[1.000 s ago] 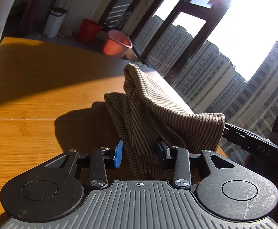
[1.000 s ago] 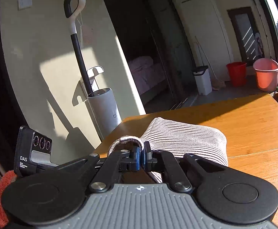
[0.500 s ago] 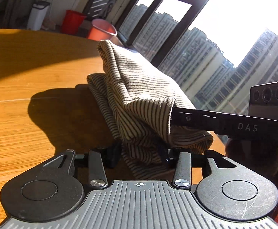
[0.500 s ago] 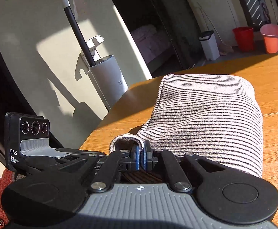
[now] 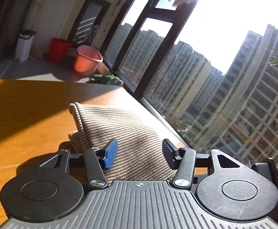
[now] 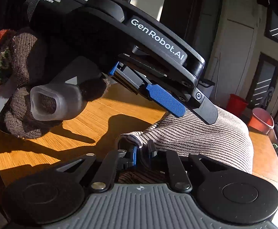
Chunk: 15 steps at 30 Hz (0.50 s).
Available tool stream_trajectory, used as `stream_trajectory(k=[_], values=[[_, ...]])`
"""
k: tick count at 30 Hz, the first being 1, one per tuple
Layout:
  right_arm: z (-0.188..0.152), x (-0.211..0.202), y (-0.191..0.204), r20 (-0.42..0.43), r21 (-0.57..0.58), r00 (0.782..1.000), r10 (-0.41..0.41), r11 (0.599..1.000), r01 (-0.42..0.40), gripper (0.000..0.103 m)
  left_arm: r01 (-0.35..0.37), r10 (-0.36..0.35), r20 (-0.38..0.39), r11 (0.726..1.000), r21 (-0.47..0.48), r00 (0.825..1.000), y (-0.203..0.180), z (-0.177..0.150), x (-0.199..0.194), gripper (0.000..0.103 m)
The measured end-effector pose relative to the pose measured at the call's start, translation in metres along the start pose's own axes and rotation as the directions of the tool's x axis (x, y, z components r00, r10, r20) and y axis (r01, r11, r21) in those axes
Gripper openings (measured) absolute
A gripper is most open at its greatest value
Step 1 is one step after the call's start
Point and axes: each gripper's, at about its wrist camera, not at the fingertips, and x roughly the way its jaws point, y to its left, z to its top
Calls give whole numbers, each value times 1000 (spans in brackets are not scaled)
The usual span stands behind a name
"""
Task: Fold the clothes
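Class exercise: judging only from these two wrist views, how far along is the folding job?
Done: the striped garment lies folded in layers on the table. In hand: the right gripper pinches its edge; the left gripper is open above it. Left: release, perhaps tidy.

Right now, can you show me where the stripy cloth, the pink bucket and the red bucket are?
stripy cloth (image 5: 131,133), left wrist view, middle of folded top.
pink bucket (image 5: 86,62), left wrist view, outer side wall.
red bucket (image 5: 58,49), left wrist view, front wall.

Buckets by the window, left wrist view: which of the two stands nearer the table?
The pink bucket. It is paler and stands closer to the table edge and the window; the darker red bucket sits behind it, beside the white bin.
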Motion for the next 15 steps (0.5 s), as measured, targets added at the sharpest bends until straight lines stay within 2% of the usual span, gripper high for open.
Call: stream_trajectory(k=[2,3,4,6,8,10,12,14,15], values=[[1,-7,-7,17,20,1000,-7,1000,7,14,-27,28,-51,1000,10,998,-1,-9,21,49],[1,-13,-13,27,45,1000,0,999,-1,16,-33,34,-52,999,19,998,0,-11,27,39],[1,-20,-21,38,83,999,17,996,-20,19,-38,39,-54,999,27,998,2,-14,32,36],[-4,-33,-39,61,190,998,20,981,-31,52,-34,35,-55,999,15,998,5,-15,34,34],[-11,-45,-58,83,304,996,11,952,-36,70,-26,27,-53,1000,10,998,7,-17,33,34],[-17,-58,-77,104,414,995,-2,909,-42,74,-21,21,-50,1000,9,999,8,-19,33,34],[-26,-66,-95,118,527,993,-31,849,-36,87,-18,19,-47,1000,4,999,9,-21,34,34],[-40,-61,-106,98,642,990,-97,767,12,88,-20,20,-44,1000,6,999,8,-21,34,34],[-47,-55,-109,73,674,991,-112,738,34,88,-20,21,-43,1000,8,999,7,-22,34,34]])
